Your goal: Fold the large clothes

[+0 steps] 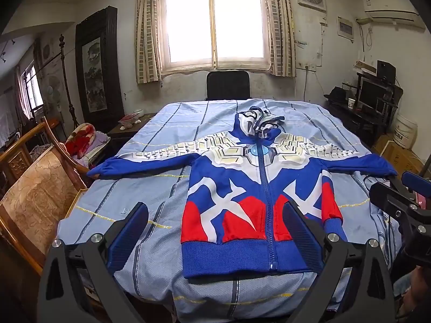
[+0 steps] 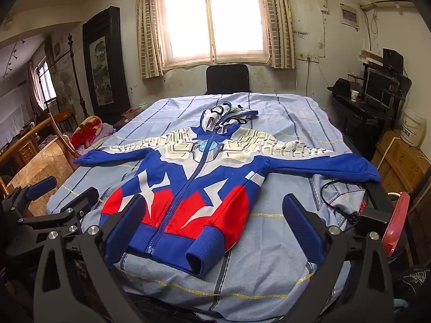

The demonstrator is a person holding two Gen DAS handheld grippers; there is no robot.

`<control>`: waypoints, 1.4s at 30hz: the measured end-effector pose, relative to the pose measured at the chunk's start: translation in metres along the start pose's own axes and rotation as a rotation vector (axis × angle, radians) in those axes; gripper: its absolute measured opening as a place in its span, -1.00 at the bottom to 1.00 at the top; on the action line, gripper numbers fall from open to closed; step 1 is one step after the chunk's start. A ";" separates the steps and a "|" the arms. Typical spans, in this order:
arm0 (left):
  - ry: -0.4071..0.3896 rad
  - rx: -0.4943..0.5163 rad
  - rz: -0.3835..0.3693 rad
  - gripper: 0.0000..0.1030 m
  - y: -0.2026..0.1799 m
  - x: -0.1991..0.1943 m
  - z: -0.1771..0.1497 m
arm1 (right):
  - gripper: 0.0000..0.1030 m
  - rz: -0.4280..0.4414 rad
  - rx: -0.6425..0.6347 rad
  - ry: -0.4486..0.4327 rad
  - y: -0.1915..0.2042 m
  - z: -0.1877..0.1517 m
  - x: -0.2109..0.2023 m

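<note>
Both wrist views sit low at the counter's near end, facing the window; each claw's view catches the other claw beside it, sharing the hoodie ahead.

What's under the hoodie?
The hoodie lies flat on a blue striped sheet. What the sheet itself covers is hidden. Both tongs are open, holding nothing.

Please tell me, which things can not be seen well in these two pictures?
- Blue, red and white zipped hooded jacket: its back lies against the light blue striped sheet.
- Hem corner, left wrist view: covered by one finger of the left gripper.
- Black chair: only its backrest shows behind the table.
- Right gripper: nothing is hidden between its open fingers.
</note>
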State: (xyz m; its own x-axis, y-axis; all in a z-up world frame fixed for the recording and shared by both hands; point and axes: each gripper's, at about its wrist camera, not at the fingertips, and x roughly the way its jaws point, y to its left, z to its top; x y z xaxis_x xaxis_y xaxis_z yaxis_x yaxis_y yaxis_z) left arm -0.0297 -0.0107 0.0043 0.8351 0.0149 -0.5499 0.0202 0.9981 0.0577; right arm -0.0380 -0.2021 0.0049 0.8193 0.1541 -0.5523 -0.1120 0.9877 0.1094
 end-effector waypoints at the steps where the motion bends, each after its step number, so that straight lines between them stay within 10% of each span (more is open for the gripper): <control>1: 0.000 -0.001 0.000 0.93 0.000 0.000 0.000 | 0.91 0.001 0.000 0.001 0.000 0.000 0.000; 42: 0.003 -0.003 0.005 0.93 0.002 -0.001 -0.003 | 0.91 -0.005 0.001 -0.003 0.008 -0.003 0.001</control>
State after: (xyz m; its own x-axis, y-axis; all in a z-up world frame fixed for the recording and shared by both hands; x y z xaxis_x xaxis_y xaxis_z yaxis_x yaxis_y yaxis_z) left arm -0.0319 -0.0084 0.0023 0.8338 0.0197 -0.5518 0.0146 0.9982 0.0578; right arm -0.0395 -0.1939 0.0023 0.8215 0.1486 -0.5506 -0.1070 0.9885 0.1072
